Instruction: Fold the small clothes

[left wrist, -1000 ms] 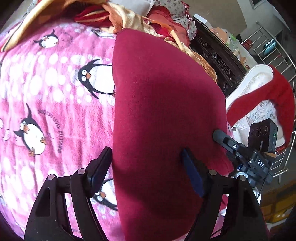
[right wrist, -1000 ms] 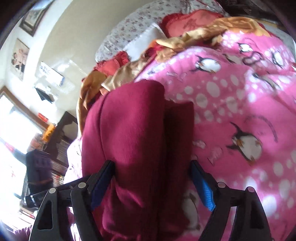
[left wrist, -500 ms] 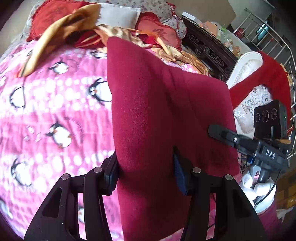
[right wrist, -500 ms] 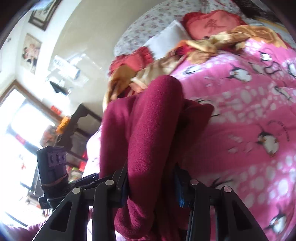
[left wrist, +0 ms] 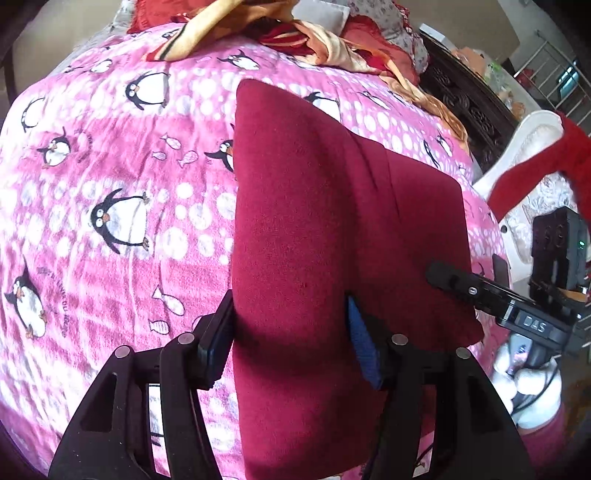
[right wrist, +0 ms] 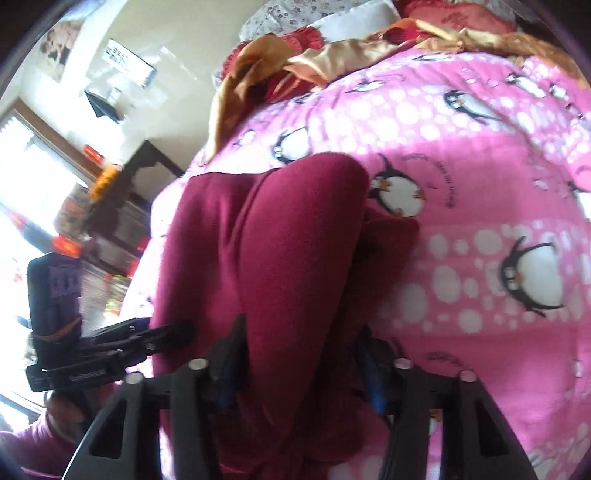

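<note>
Garment (left wrist: 332,229) maroon, soft, limp (fleecy, light), draped above penguin blanket (left wrist: 110,184). Left claw (left wrist: 288,347) and right claw (right wrist: 299,362) each clamped on near edge; grip corners, avoid bunching.

I'm in a home bedroom: a bed under a pink penguin blanket (left wrist: 110,155), pillows (right wrist: 354,18) heaped at its head, what looks like a framed picture (right wrist: 61,40) on the wall.

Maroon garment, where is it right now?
The maroon garment is centred in both wrist views, pinched by the left gripper and right gripper above the penguin blanket.
</note>
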### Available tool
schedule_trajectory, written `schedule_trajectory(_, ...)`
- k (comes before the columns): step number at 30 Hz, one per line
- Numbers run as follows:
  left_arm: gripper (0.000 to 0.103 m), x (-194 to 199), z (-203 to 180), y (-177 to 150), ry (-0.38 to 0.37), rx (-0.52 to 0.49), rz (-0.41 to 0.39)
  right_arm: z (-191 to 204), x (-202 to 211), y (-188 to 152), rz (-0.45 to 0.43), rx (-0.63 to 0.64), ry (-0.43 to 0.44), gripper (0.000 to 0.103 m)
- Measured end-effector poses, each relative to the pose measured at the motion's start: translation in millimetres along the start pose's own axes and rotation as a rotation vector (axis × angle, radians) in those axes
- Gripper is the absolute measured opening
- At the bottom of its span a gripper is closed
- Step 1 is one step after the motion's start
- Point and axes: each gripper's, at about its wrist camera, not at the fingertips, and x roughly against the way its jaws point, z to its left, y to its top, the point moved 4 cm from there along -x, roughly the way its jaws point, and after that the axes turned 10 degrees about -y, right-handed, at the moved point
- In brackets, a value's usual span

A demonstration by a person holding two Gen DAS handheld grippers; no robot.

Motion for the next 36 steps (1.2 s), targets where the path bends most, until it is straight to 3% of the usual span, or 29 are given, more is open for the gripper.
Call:
schedule_trajectory(6, 0.062, 13.2, -6.2, -2.2, 0.115, -0.078, -0.051, 21.2, 47.0, 0.3, -0.106, 0.144, -0.117, 0.053)
schedule_trajectory(9, 0.062, 16.9, -7.3, 0.7, 0.143, -0.096, -0.083, 42.9, 64.6, -1.9, -0.162, 0.214, -0.089, 0.049)
schedule_trajectory(12, 0.062, 23.2, -9.9, -1.6, 0.179, -0.111, -0.112, 63.6, 60.6, -14.9, -0.157, 0.288, -0.088, 0.042)
schedule_trajectory(15, 0.062, 28.8, -12.9, -1.3, 0.189, -0.107, -0.134, 65.9, 42.5, -30.7, -0.119, 0.333, -0.155, 0.038)
schedule_trajectory(19, 0.062, 37.5, -15.7, -1.6, 0.213, -0.112, -0.166, 49.1, 18.5, -45.8, -0.075, 0.334, -0.246, 0.037)
schedule_trajectory(27, 0.062, 57.9, -22.4, -4.6, 0.241, -0.119, -0.224, 51.9, 34.5, -47.6, -0.111, 0.289, -0.259, 0.037)
schedule_trajectory(29, 0.062, 62.3, -25.7, -4.9, 0.243, -0.124, -0.238, 56.4, 46.8, -46.3, -0.139, 0.260, -0.247, 0.041)
schedule_trajectory(31, 0.062, 65.7, -28.9, -5.3, 0.246, -0.131, -0.249, 62.1, 58.0, -45.5, -0.177, 0.250, -0.262, 0.054)
schedule_trajectory(36, 0.062, 72.2, -34.1, -8.4, 0.250, -0.141, -0.266, 72.2, 70.6, -44.0, -0.210, 0.232, -0.314, 0.059)
